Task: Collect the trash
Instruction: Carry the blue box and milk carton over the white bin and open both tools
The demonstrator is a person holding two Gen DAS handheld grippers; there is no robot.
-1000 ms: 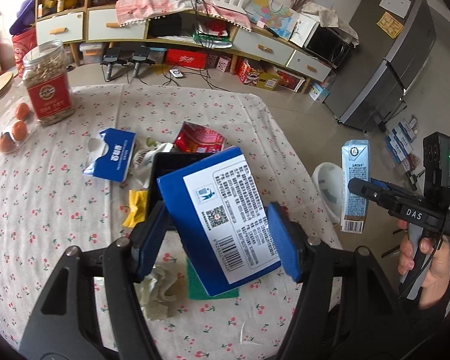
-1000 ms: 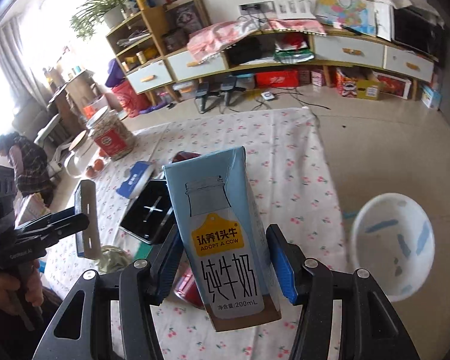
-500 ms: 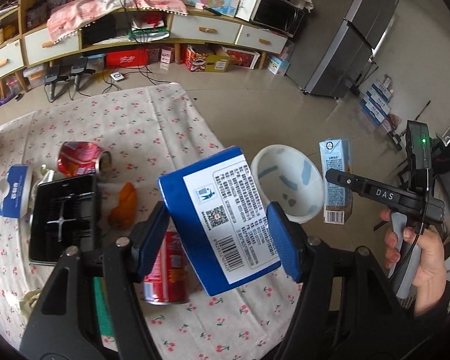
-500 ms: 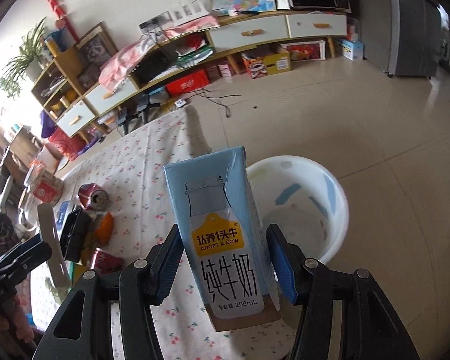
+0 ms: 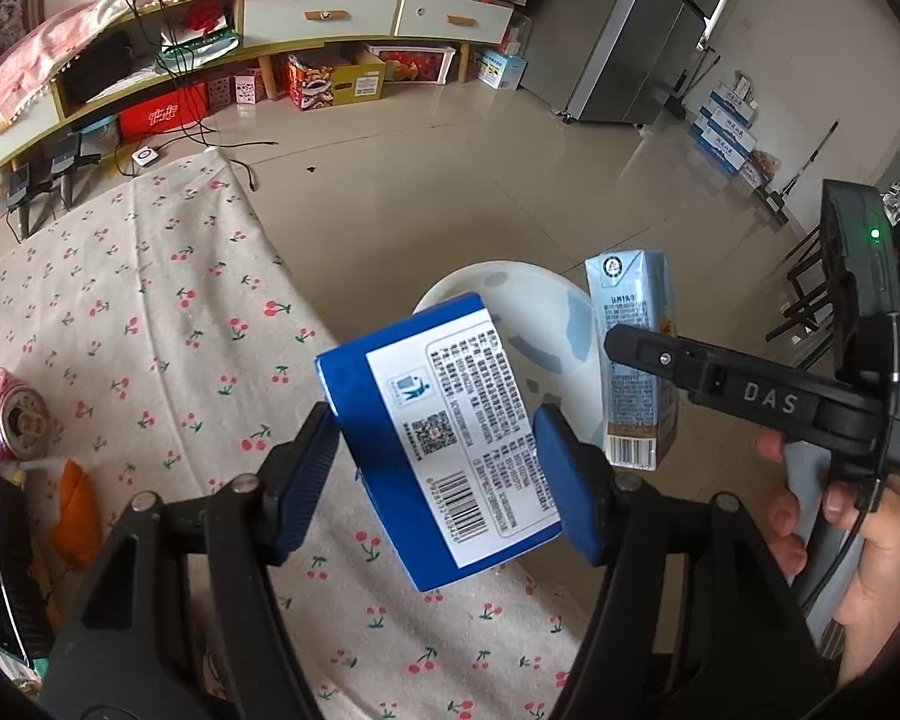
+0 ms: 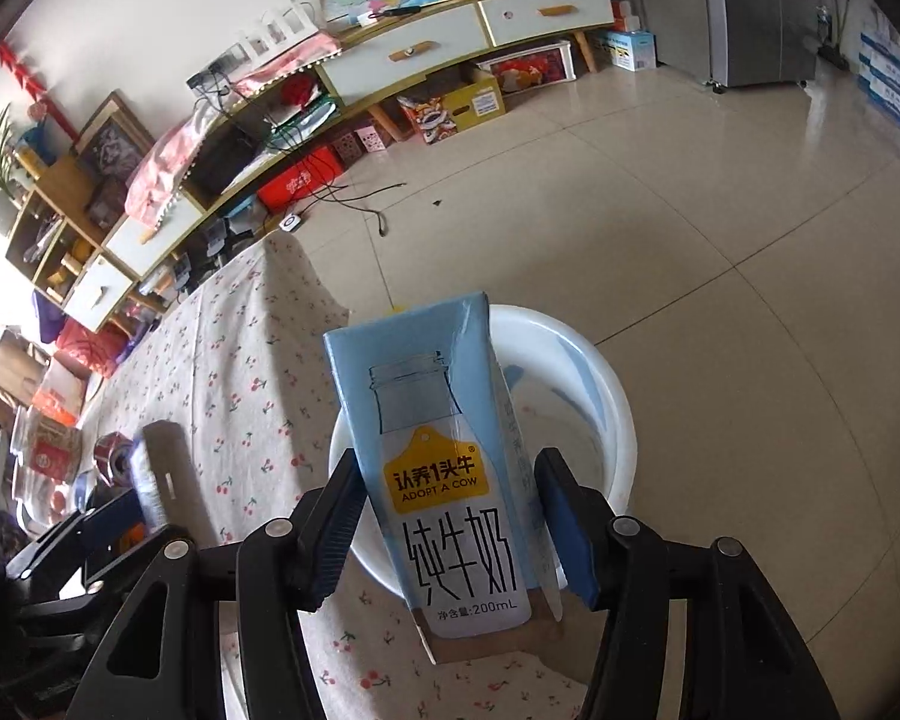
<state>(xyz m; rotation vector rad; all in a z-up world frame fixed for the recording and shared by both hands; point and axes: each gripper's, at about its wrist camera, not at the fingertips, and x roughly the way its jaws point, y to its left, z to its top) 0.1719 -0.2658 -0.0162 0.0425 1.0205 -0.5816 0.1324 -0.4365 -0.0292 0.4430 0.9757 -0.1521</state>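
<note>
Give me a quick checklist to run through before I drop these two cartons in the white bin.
1. White bin below the milk carton: ok, it sits on the floor just past the table edge, right behind the carton.
2. Right gripper releasing: ok, jaws are opening with the carton between them.
3. Blue box over the bin: not ok, it mostly hangs over the tablecloth.
4. Left gripper grip: ok, shut on the blue box.
5. Room in the bin: ok, it looks nearly empty.
6. Trash left on the table: not ok, a crushed can remains.
</note>
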